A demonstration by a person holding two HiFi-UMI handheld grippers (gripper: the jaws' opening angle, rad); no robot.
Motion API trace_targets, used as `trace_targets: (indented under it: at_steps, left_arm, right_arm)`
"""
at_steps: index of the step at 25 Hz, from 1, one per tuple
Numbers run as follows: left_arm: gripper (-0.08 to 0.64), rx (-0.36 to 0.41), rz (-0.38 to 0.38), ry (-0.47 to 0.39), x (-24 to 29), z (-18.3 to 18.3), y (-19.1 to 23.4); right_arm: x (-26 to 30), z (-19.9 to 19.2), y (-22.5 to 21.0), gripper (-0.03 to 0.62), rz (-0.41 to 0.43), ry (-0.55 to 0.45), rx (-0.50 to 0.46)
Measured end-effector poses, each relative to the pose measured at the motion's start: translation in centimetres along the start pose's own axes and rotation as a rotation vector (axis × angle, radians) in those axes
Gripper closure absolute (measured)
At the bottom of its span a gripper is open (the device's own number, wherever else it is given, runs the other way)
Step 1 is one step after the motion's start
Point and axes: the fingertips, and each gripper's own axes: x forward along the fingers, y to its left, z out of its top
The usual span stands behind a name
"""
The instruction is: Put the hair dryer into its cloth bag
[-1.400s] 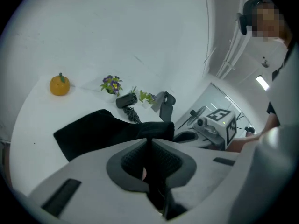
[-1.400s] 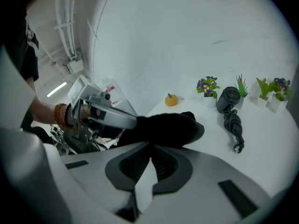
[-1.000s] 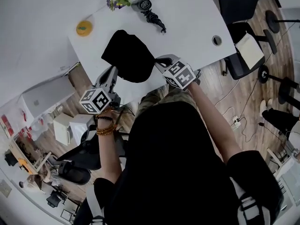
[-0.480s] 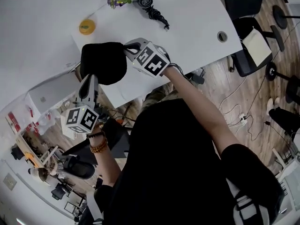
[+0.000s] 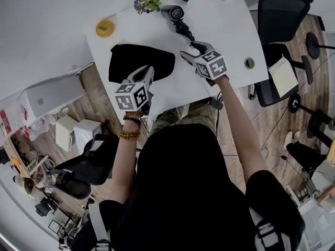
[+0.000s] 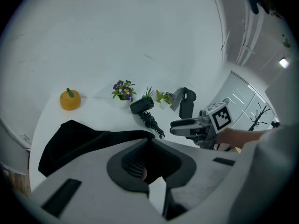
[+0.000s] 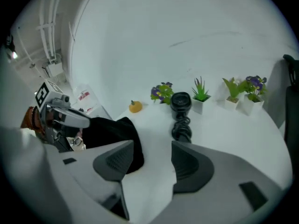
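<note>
Both forearms reach forward from the chest over the near edge of the white table (image 5: 230,30), with both grippers tipped downward

Left gripper (image 6: 149,147): jaws nearly together, pinching the near hem of the black cloth bag (image 6: 74,141). The bag lies slack on the table ahead and to this gripper's left

Right gripper (image 7: 152,149): jaws have just been opening and now stand wide, with only bare tabletop between them. The bag's edge lies just beside its left pad (image 7: 114,160), not gripped

Hair dryer (image 7: 180,101) sits straight ahead of the right gripper, round end facing it. Its coiled cord (image 7: 181,129) trails back to just beyond the jaw tips

Open tabletop to the right of the right gripper, with a row of potted plants (image 7: 201,97) ahead along the far edge

Head view alone shows a cable hole (image 5: 249,63) right of the right gripper and an office chair (image 5: 280,14) off the table. Only the left gripper view shows cloth between its pads, and an orange pumpkin (image 6: 69,99) far ahead-left
</note>
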Motion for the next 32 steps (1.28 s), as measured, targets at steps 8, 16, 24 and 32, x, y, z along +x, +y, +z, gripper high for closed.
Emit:
trace_targets:
  at_steps: [8,16,24,32]
  left_arm:
    - [0.518,0.041,0.057,0.155,4.4,-4.8,1.8]
    - [0.517,0.022,0.055,0.187,4.4,-6.6,0.5]
    - [0.517,-0.046,0.056,0.155,3.3,-7.4,0.6]
    - [0.518,-0.073,0.045,0.104,2.3,-6.4,1.6]
  right_arm:
    - [5.4,-0.2,-8.7,0.310,-0.156,0.168,-0.123]
    - [10.9,0.4,-9.5,0.302,-0.205,0.255,-0.180]
    - [11.0,-1.0,-10.4,0.316,-0.167,0.297,0.023]
    - [3.8,-4.6,-6.7,0.322,0.025,0.192,0.314]
